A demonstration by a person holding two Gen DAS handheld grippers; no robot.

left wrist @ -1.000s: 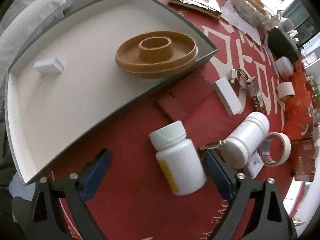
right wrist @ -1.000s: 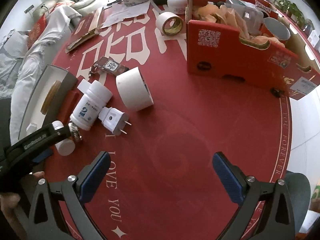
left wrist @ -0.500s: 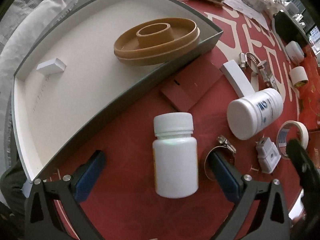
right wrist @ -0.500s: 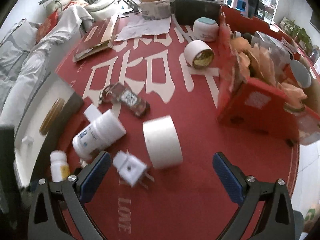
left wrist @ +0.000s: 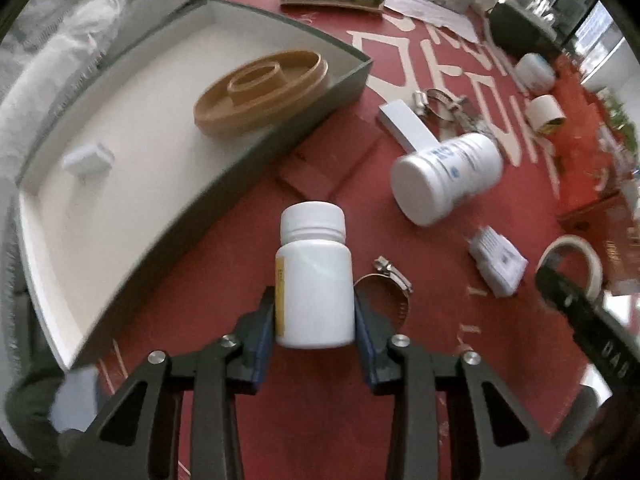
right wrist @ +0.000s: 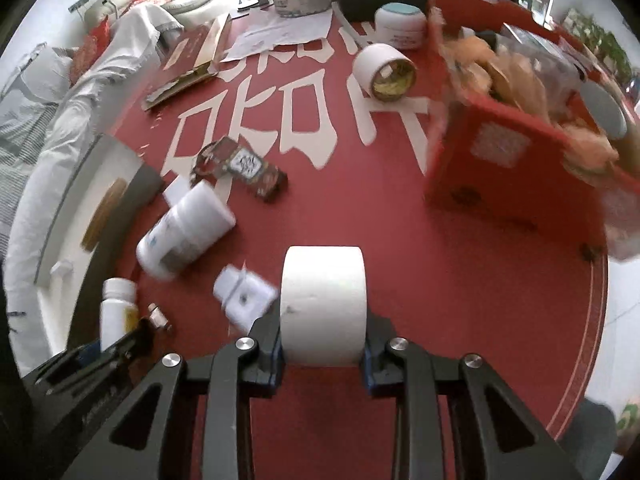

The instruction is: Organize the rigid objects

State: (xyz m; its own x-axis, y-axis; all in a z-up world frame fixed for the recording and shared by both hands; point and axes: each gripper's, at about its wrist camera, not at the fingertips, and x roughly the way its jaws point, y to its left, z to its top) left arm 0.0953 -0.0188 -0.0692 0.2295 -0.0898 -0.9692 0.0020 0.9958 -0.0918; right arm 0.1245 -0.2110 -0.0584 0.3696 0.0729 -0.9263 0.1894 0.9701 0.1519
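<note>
The round bench wears a red cloth with large white characters. At its left edge sits a shallow grey tray with a white floor, holding a tan ring-shaped dish and a small white block. On the far right side stands a red cardboard box stuffed with orange packets.

The right tongs are closed on a wide white tape roll, their pads pressed against its two flat sides near the middle of the bench. The left tongs are closed on a small white pill bottle, gripping its body near the base, cap pointing away, just beside the tray's near wall.

A larger white bottle with blue print lies on its side between the tray and the tape roll. A white plug adapter lies just left of the tape roll. A second tape roll lies farther back, with a white jar behind it. A metal hose clamp touches the bench just right of the held pill bottle. A dark patterned packet lies beyond the larger bottle.
</note>
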